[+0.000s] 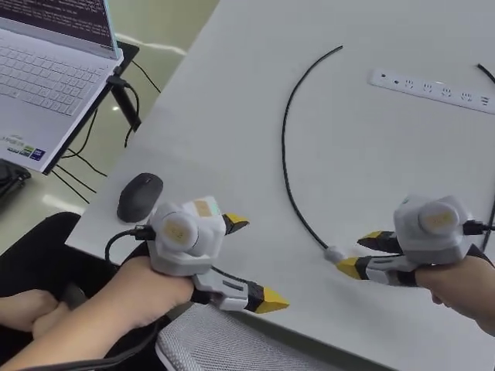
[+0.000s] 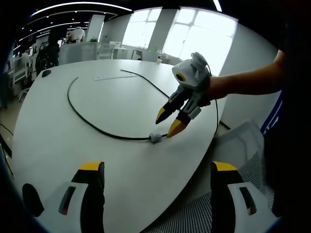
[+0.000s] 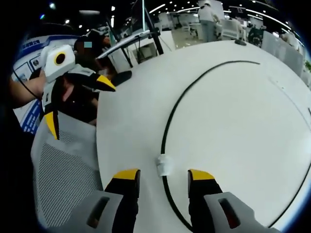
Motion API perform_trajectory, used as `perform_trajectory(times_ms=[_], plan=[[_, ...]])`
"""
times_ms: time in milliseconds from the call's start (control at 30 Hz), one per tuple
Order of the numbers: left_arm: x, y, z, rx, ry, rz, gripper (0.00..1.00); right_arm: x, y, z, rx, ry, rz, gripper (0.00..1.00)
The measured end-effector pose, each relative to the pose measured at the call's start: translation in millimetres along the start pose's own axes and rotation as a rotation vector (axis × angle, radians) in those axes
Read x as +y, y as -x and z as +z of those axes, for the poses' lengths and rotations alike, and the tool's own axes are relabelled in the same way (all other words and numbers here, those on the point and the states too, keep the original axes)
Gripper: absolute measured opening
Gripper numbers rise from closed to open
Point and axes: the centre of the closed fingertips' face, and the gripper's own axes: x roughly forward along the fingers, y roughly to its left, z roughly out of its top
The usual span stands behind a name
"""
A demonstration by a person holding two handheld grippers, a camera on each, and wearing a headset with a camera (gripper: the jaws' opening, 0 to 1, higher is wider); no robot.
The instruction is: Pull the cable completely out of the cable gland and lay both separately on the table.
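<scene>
A long black cable lies in a wide curve on the white table. A small white cable gland sits on it near the front edge, and the cable runs through the gland and on under my right gripper. My right gripper is open, its jaws either side of the cable just short of the gland, not closed on it. My left gripper is open and holds nothing, off the table's front edge to the left. The left gripper view shows the gland at the right gripper tips.
A white power strip lies at the back right. A dark mouse sits near the table's left edge, beside a laptop on a stand. A grey mesh chair is below the front edge.
</scene>
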Motion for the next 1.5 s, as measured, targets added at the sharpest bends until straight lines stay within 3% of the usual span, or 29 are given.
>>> perform_trajectory(times_ms=[367,700,1067,1267,1500], plan=[[7.4,-0.6,-5.4,0.022,-0.005,-0.008,0.88,1.3,-14.4,-4.1,0.059,0.036,0.005,0.27],[2.4,-5.4,-7.8,0.04,-0.011,-0.033,0.82,-0.6,-16.8,-12.5,0.107,0.067,0.001,0.18],[1.3,-5.4,-6.3,0.034,-0.009,-0.036,0.84,1.1,-22.7,-11.3,0.12,0.091,0.01,0.08],[-0.2,-4.9,-8.7,0.04,-0.005,-0.039,0.85,0.6,-22.9,-11.1,0.133,0.1,0.012,0.08],[-4.9,-7.9,-0.7,0.023,-0.011,-0.05,0.89,4.1,-14.3,-9.4,0.137,0.089,0.008,0.07]])
